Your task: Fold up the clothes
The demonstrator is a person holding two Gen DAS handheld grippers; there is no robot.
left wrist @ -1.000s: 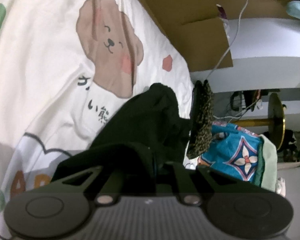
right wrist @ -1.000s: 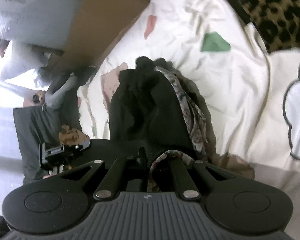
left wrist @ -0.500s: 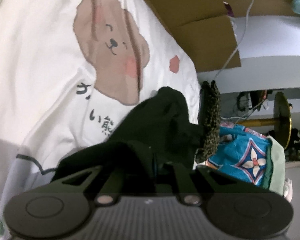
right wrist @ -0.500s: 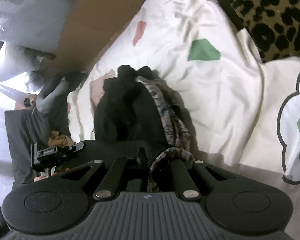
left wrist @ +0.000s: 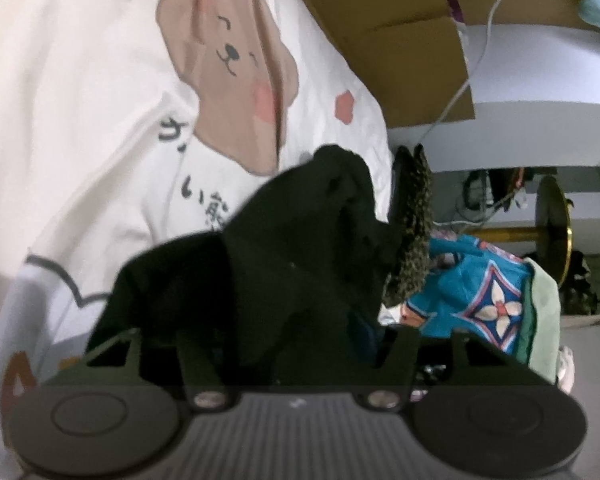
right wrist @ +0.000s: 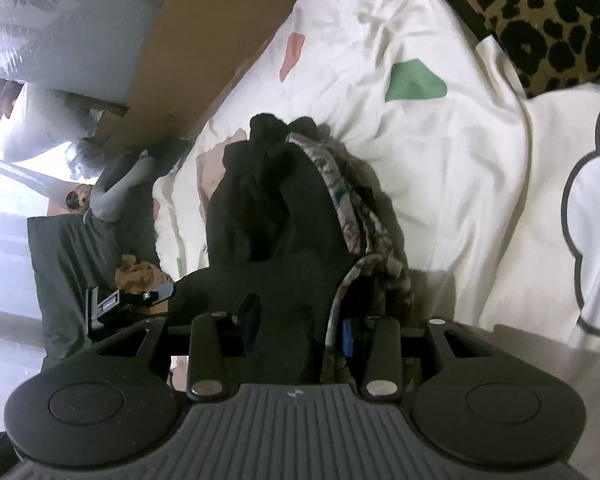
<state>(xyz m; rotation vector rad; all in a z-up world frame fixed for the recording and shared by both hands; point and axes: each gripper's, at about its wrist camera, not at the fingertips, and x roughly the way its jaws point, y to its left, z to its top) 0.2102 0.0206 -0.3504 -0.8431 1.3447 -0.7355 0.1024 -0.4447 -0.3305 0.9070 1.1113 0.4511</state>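
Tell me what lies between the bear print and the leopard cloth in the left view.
In the left wrist view, the bunched black garment lies between the bear print and the leopard cloth, over the white sheet.

Black ribbed gripper bodies — round caps, silver screws, seemingly blue-padded fingers [right wrist: 347,339].

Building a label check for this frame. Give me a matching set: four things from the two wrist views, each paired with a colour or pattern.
Things:
1. garment
2. bedsheet
3. pillow
4. box

Looks:
a. leopard print
b. brown cardboard
c. black
d. white with a bear print

Pairs: 1-c, 2-d, 3-a, 4-b
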